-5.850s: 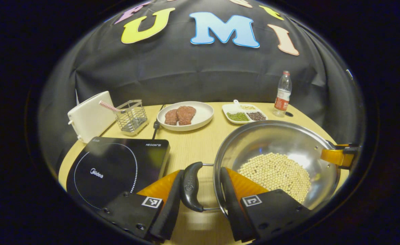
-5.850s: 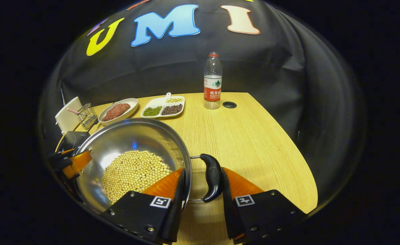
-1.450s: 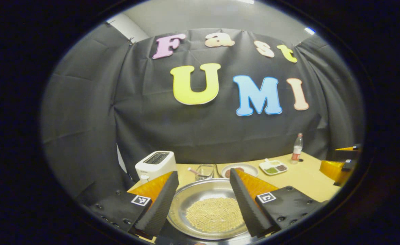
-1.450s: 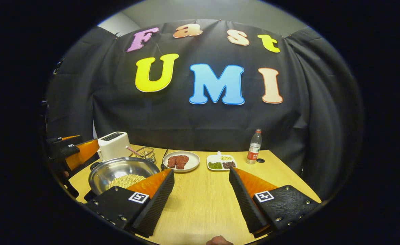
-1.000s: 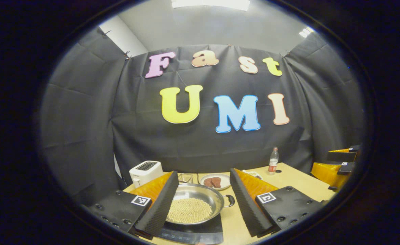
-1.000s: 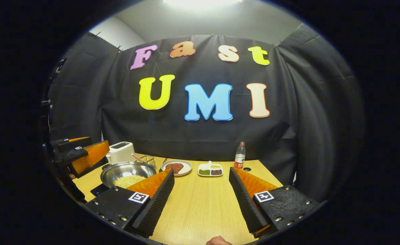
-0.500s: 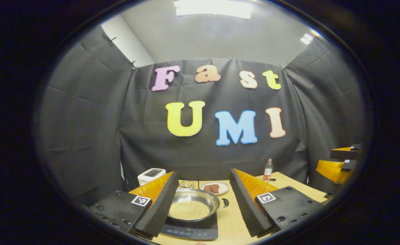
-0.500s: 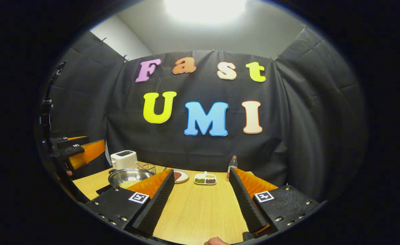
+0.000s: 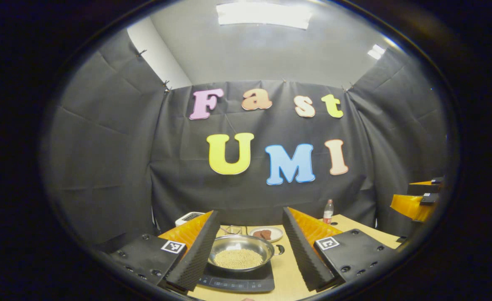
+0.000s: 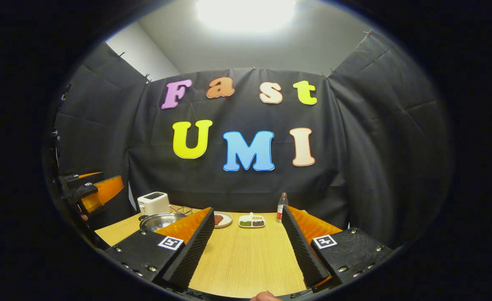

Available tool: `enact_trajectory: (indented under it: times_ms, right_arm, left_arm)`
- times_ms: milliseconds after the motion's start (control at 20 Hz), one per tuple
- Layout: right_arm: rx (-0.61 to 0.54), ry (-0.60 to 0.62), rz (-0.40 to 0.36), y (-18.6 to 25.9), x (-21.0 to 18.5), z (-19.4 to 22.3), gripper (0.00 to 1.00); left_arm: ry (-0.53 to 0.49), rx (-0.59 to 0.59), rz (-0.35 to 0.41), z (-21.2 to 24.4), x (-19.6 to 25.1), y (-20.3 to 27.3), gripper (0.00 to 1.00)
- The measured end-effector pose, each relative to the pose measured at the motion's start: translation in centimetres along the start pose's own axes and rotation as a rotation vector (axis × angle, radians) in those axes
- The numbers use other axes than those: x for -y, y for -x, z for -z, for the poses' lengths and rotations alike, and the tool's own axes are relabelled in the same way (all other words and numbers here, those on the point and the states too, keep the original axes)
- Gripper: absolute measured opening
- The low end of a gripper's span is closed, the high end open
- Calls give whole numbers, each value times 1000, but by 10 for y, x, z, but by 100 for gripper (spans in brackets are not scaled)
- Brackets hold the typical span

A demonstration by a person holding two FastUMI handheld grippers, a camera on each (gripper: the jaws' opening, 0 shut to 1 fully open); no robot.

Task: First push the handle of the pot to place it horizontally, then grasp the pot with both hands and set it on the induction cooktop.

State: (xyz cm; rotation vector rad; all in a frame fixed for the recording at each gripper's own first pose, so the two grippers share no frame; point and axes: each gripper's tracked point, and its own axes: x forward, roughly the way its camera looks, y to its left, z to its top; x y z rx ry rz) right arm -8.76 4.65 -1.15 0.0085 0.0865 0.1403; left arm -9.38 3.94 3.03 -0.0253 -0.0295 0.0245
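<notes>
A round steel pot (image 9: pixel 241 250) of pale beans sits on the black induction cooktop (image 9: pixel 237 282) (six o'clock); the left gripper (image 9: pixel 246 251) and right gripper (image 10: pixel 246 246) both hold their fingers apart, gripping nothing.

One pot (image 9: pixel 241 252), one induction cooktop (image 9: pixel 237 282), one toaster (image 10: pixel 153 203), one bottle (image 10: pixel 280 207), two plates (image 10: pixel 222 219).

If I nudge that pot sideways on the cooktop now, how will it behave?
The pot looks like smooth steel on the glossy induction cooktop, so it probably slides easily. Its load of beans likely adds weight and may shift. The rounded bowl might rock.
</notes>
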Motion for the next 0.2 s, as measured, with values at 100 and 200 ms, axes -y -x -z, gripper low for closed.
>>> enact_trajectory:
  times_ms: [100,200]
  right_arm:
    - [10,5,6,2,2,-3,97]
    - [20,5,10,4,2,-7,97]
  left_arm:
    - [-15,15,-9,-5,-2,4,97]
    - [-23,26,-14,-7,-1,9,100]
